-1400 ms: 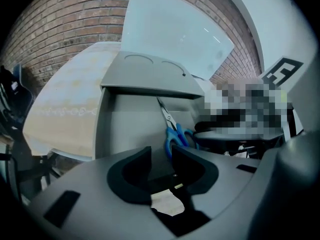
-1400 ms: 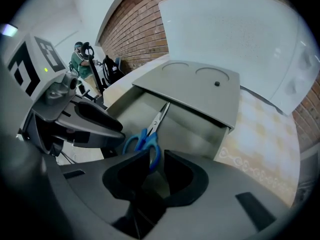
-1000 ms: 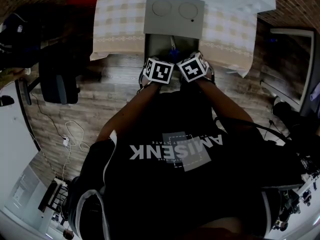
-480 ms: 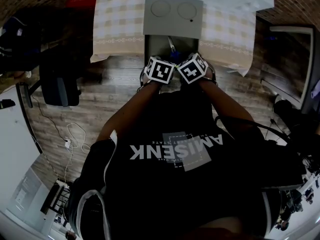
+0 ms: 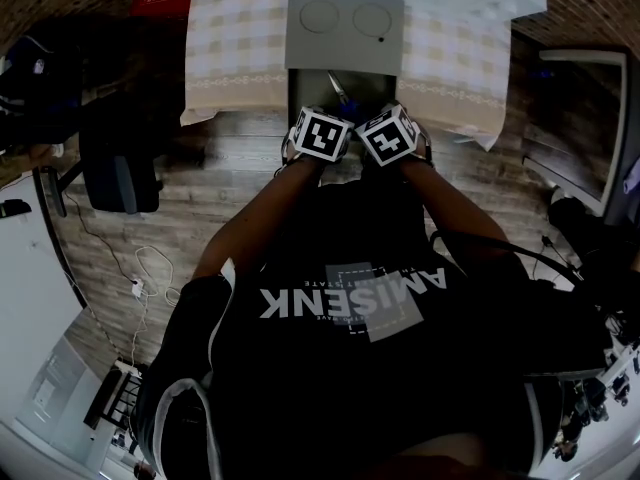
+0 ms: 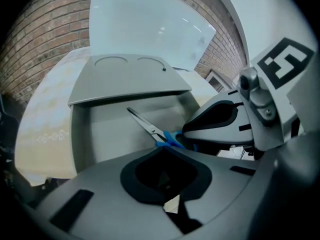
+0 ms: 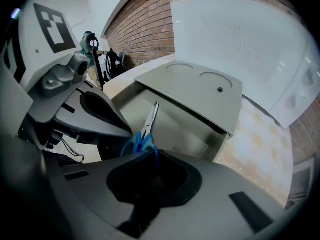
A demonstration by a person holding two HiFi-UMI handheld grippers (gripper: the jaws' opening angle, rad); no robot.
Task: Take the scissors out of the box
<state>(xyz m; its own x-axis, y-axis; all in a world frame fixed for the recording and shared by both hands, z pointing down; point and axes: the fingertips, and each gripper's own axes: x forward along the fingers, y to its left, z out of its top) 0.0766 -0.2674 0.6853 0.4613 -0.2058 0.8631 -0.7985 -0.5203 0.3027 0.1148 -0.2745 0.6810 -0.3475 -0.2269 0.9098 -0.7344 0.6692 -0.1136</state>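
Scissors point(image 5: 336, 86) with blue handles and steel blades stand tilted in the open grey box point(image 5: 302, 90), blades pointing away from me. In the head view both grippers hang side by side over the box's near edge. My left gripper point(image 6: 167, 151) has just been closing; its jaws now stand shut, with the blue handle of the scissors point(image 6: 149, 126) at their tips. My right gripper point(image 7: 147, 154) is shut on the other side of the handle of the scissors point(image 7: 149, 118). The handle loops are mostly hidden behind the jaws.
The box's grey lid point(image 5: 345, 30) with two round recesses stands open behind it, on a table under a checked cloth point(image 5: 230, 38). A white panel point(image 6: 150, 29) leans against the brick wall. A dark chair point(image 5: 115, 168) and cables point(image 5: 140, 268) lie at the left on the wooden floor.
The scissors' blades have swung to the left and stand a little higher. Both marker cubes have shifted slightly up the picture, the left one more.
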